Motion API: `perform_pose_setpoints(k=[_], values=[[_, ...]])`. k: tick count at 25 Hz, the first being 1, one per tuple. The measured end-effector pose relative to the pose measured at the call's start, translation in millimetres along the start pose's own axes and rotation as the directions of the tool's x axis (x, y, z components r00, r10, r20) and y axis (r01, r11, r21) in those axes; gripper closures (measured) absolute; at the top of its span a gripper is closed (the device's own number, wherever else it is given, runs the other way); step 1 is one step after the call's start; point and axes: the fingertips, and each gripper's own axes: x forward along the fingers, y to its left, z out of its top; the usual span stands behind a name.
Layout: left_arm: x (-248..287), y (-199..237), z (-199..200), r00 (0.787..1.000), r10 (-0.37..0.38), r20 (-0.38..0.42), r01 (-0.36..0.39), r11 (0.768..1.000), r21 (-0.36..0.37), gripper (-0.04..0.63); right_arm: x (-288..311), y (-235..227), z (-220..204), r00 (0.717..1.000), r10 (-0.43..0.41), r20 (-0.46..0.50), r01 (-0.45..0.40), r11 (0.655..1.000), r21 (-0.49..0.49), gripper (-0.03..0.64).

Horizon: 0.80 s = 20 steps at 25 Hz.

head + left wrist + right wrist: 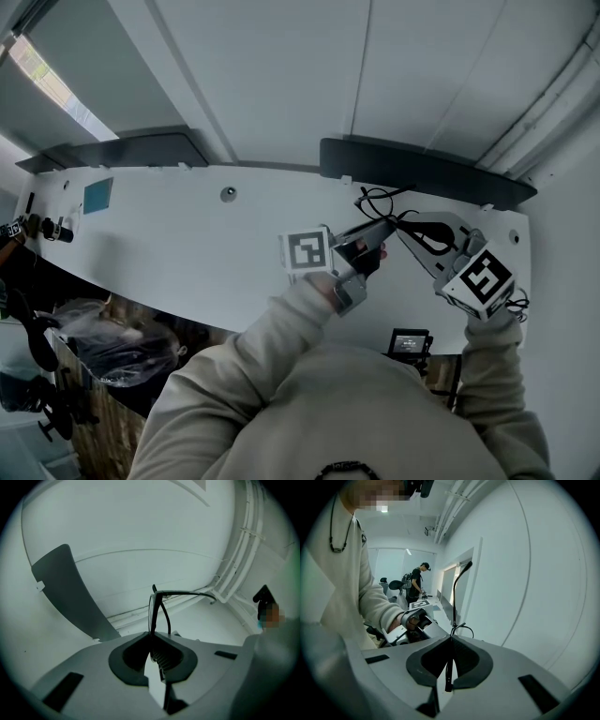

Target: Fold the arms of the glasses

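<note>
Thin black-framed glasses [155, 594] are held over the white tabletop [187, 234]. Their front stands upright, clamped in the left hand-held gripper [386, 225], with one arm stretching sideways. The right hand-held gripper [401, 223] is closed on another thin part.

Dim, cool, even light; both gripper views bend and darken toward their round edges.
</note>
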Motion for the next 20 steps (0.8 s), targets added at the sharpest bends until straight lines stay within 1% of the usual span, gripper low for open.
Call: perform_pose_setpoints(k=[2,4,5,7,9,10,11,12,13,14,15,16,17,18,19,20], values=[[0.7,1.3,3.0,1.0,-0.012,0.027,0.013,1.0,-0.029,0.575,-5.3,-1.8,6.2,1.0,-0.02,-0.003,0.02,0.999,-0.027,0.595],[-0.2,-5.4,11.3,0.997,-0.035,0.063,0.038,0.998,-0.048,0.575,-21.0,-6.7,25.1,0.998,-0.034,0.048,0.036,0.998,-0.044,0.595],[-1.7,-10.2,17.6,0.996,-0.045,0.077,0.048,0.998,-0.045,0.574,-29.5,-10.5,37.2,0.996,-0.043,0.084,0.048,0.998,-0.05,0.595],[-5.6,-16.9,31.5,0.995,-0.047,0.086,0.048,0.999,-0.006,0.574,-45.0,-20.2,67.1,0.982,-0.091,0.164,0.104,0.992,-0.072,0.595],[-7.4,-19.0,40.8,0.997,-0.026,0.078,0.023,0.999,0.047,0.574,-60.1,-26.0,99.4,0.967,-0.138,0.215,0.166,0.979,-0.119,0.597],[-7.8,-19.7,43.3,0.997,-0.017,0.075,0.012,0.998,0.061,0.574,-65.1,-24.4,114.1,0.964,-0.14,0.225,0.179,0.97,-0.164,0.597],[-8.2,-20.6,44.8,0.997,-0.011,0.077,0.006,0.998,0.065,0.574,-66.9,-20.5,125.7,0.967,-0.133,0.216,0.183,0.955,-0.232,0.597],[-8.8,-20.9,45.5,0.997,-0.005,0.079,0.0,0.998,0.064,0.574,-66.1,-16.2,132.0,0.975,-0.131,0.182,0.185,0.927,-0.325,0.595],[-9.5,-20.0,45.6,0.997,0.006,0.079,-0.011,0.998,0.065,0.574,-63.4,-13.2,132.8,0.982,-0.142,0.123,0.183,0.879,-0.439,0.595],[-9.9,-18.1,45.3,0.997,0.022,0.075,-0.027,0.997,0.072,0.574,-59.6,-11.4,130.8,0.985,-0.165,0.057,0.169,0.812,-0.558,0.594],[-10.0,-15.5,45.1,0.997,0.036,0.068,-0.042,0.995,0.086,0.574,-55.0,-9.7,128.9,0.982,-0.188,0.005,0.145,0.738,-0.659,0.594],[-10.2,-12.3,45.2,0.997,0.05,0.06,-0.056,0.992,0.109,0.574,-50.0,-7.6,128.3,0.979,-0.202,-0.027,0.119,0.673,-0.73,0.594],[-10.6,-8.4,45.7,0.997,0.064,0.052,-0.07,0.988,0.135,0.574,-44.7,-5.7,128.2,0.977,-0.208,-0.043,0.098,0.624,-0.775,0.594],[-11.0,-4.5,46.1,0.996,0.075,0.046,-0.082,0.985,0.155,0.574,-39.6,-5.3,128.0,0.975,-0.217,-0.053,0.087,0.586,-0.806,0.592],[-11.0,-1.2,46.0,0.996,0.084,0.043,-0.09,0.982,0.164,0.574,-34.9,-7.1,126.8,0.97,-0.233,-0.063,0.08,0.555,-0.828,0.574],[-10.3,0.9,44.7,0.995,0.089,0.041,-0.095,0.981,0.167,0.574,-31.4,-10.3,124.4,0.964,-0.254,-0.077,0.073,0.531,-0.844,0.52]])
